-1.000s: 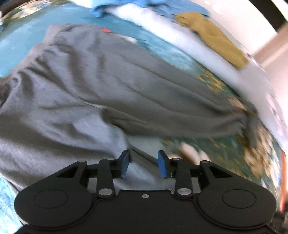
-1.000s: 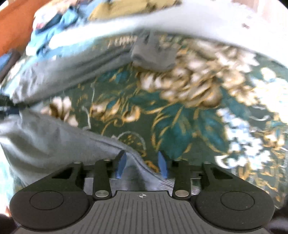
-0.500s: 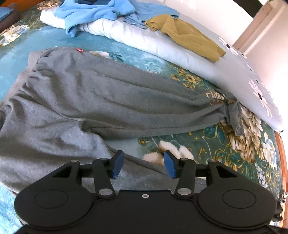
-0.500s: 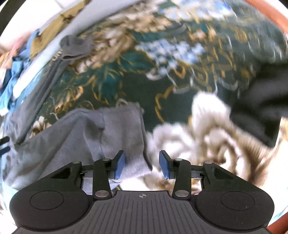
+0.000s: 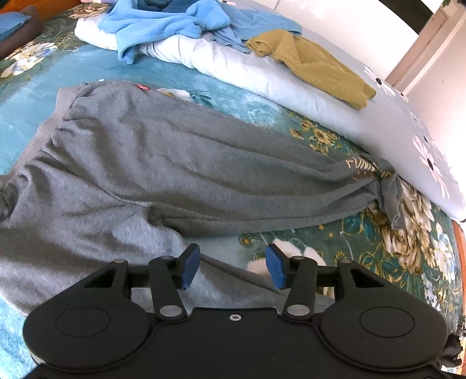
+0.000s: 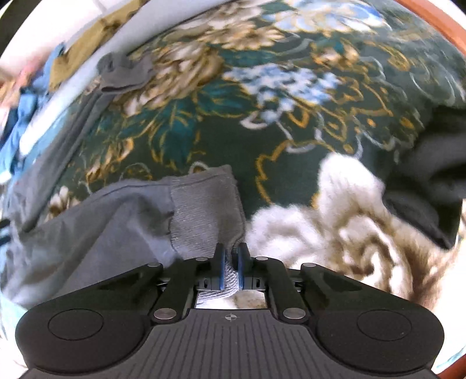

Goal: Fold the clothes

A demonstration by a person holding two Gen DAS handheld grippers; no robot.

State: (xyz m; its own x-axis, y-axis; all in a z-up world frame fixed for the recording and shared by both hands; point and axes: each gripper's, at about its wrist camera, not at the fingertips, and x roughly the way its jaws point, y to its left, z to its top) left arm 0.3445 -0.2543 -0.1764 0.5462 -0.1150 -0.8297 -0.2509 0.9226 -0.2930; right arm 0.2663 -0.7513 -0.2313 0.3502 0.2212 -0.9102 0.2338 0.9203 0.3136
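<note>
Right claw (image 6: pixel 231 266) has clenched on the ribbed cuff (image 6: pixel 204 215) of the grey sweatpants (image 5: pixel 163 163); half a second ago its blue pads stood apart just beside that cuff, now they are pinched together with grey ribbed fabric between them; right view is less blurred than before. Left claw (image 5: pixel 231 266) is released, pads (image 5: pixel 190 266) spread wider than a second ago, hovering over the near leg of the sweatpants close to the crotch, gripping nothing; left view has barely shifted from the last frame.

Sweatpants lie spread on the bed (image 5: pixel 378 247) (teal and dark green floral cover with gold and cream flowers); waistband (image 5: pixel 62 99) at far left, one leg running right toward the far cuff (image 5: pixel 391 198), other leg coming toward the cameras with its cuff in the right claw.

Writing: gold lettering (image 5: pixel 362 166) on the far leg near its cuff, too creased to read fully (starts something like "FUN"); small red tag (image 5: pixel 142 86) at the waistband, text too small to tell.

Behind the sweatpants a pale folded quilt (image 5: pixel 262 75) with daisy print at its right end; on it a blue fleece top (image 5: pixel 163 23) and a mustard-yellow garment (image 5: pixel 314 64). In the right view a dark garment (image 6: pixel 428 186) lies at the right edge of the bed.
</note>
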